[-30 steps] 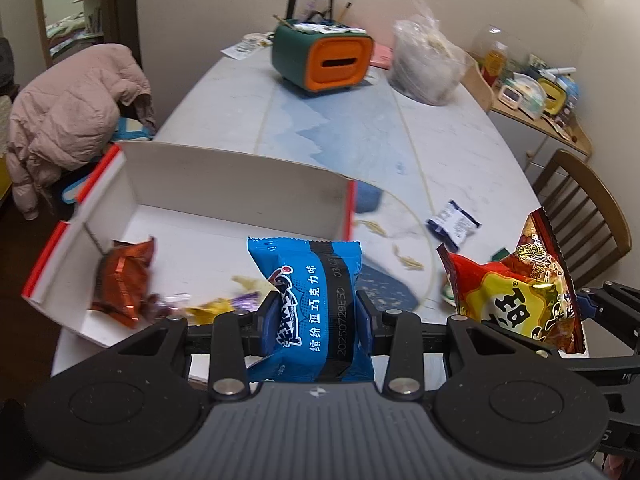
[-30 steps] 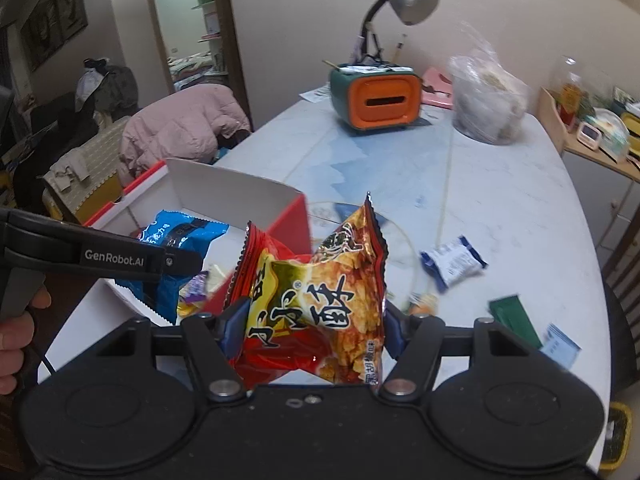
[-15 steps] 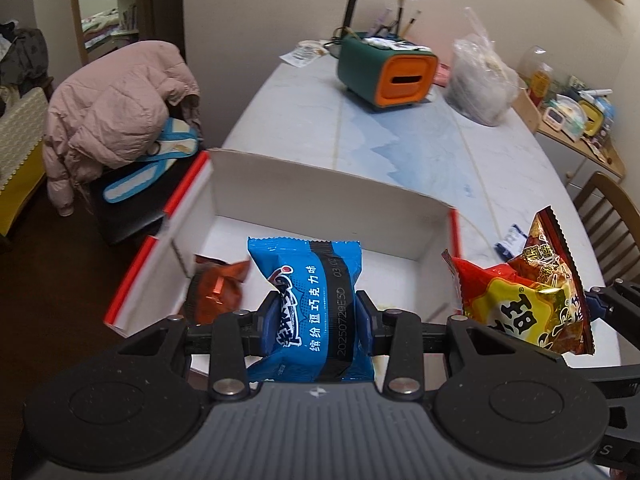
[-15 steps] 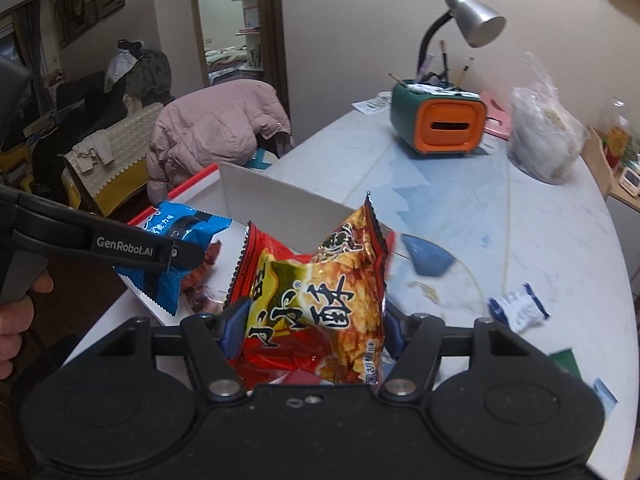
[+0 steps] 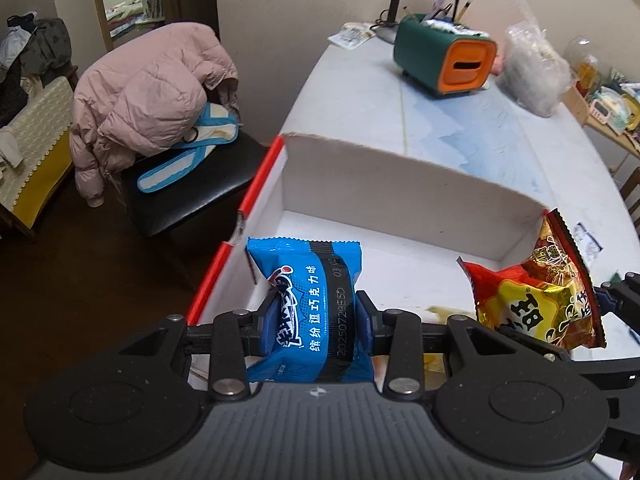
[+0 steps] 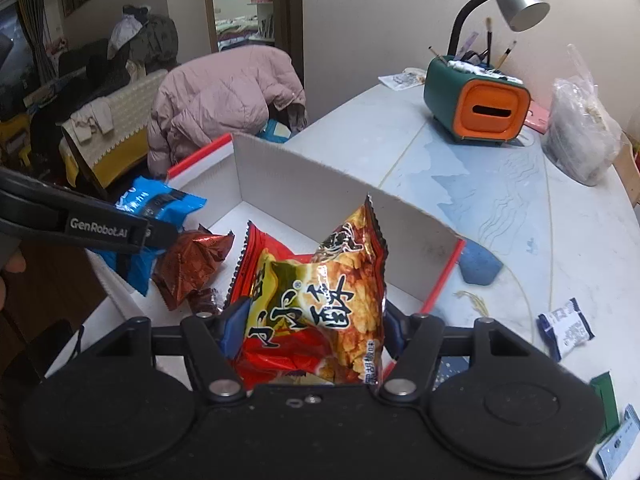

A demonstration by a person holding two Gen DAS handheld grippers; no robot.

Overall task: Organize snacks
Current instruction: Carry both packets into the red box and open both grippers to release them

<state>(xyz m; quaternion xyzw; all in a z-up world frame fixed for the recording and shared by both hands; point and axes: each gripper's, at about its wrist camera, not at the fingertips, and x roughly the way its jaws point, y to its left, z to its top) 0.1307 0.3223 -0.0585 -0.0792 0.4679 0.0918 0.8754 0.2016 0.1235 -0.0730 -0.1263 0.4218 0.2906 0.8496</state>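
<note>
A pale marbled worktop (image 6: 500,184) fills the right side of both views, in a lived-in room with cream walls and a dark floor. At its far end stand a green and orange organiser (image 6: 476,100) with brushes in it, a grey desk lamp (image 6: 516,0) and a clear plastic bag (image 6: 580,132). Beside the worktop a black chair (image 5: 192,196) carries a pink padded coat (image 5: 156,92).

The left gripper (image 5: 316,316) has its jaws closed narrowly on a blue snack packet (image 5: 308,300), white lettering and a black band across its glossy wrapper; it hangs over the left part of the box. The right gripper (image 6: 308,328) has its jaws set wider, clamped on a puffy red and yellow snack bag (image 6: 316,296) with large characters and zigzag edges, held over the right part of the box.

The box (image 6: 320,196) is shallow white cardboard with red edges, sitting at the near end of the worktop. Inside it lies a crumpled brown-red wrapper (image 6: 188,264), and small sweets near it, too small to make out.

Loose on the worktop to the right of the box are a small navy and white packet (image 6: 566,328), a green sachet (image 6: 602,404) and a pale blue sachet (image 6: 618,444).
</note>
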